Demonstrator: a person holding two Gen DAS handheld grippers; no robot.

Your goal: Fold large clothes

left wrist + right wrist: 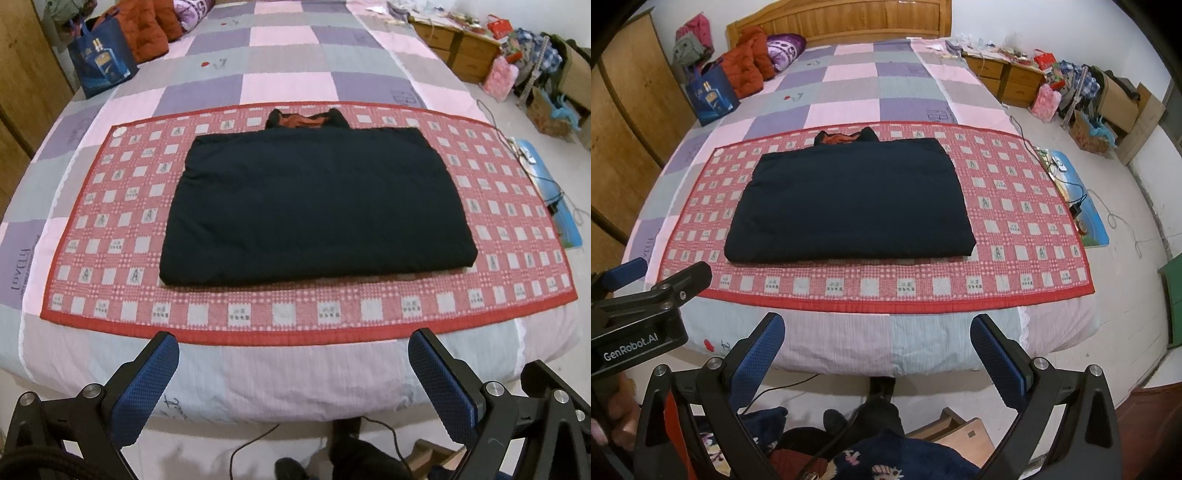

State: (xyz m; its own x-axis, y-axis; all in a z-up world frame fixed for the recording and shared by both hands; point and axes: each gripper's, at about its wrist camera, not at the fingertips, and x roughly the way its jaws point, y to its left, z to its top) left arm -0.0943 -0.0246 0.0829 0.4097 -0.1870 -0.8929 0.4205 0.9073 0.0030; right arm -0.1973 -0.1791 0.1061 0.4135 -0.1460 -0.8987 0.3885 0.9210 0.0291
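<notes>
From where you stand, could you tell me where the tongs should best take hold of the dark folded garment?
Probably at the two near corners of the dark folded garment, coming in low from the near edge of the bed. It lies flat on the red checked mat, collar at the far side, and its thick near fold gives the open left tongs and right tongs an edge to pinch.

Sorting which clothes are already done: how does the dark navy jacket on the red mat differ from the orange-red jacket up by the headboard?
The dark navy jacket lies folded into a flat, neat rectangle; the orange-red jacket sits in a loose, puffy heap. The navy one rests centred on the red checked mat near the foot of the bed; the orange-red one is on the patchwork quilt beside a blue bag. Both look padded, and neither gripper touches either.
</notes>
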